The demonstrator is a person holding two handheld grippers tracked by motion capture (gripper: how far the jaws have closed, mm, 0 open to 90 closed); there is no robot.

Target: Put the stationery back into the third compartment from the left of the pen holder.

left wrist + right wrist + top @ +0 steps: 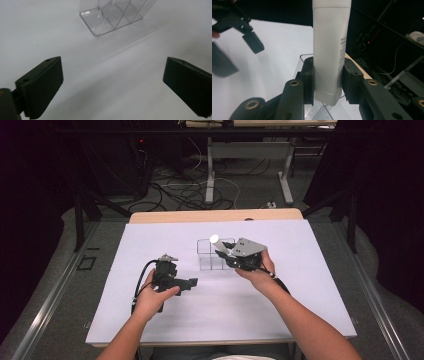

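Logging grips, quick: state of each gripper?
Left gripper: open, holding nothing.
Right gripper: closed on the white plastic tube over the clear plastic organizer.

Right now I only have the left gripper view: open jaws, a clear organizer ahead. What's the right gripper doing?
Observer: The right gripper is clamped on a white bottle.
Operator: Where is it relative to the organizer?
Observer: In the high view the bottle hangs over the clear organizer, not yet set in.
Operator: Is my gripper near it?
Observer: No, the left gripper sits apart, to the organizer's left, holding nothing.
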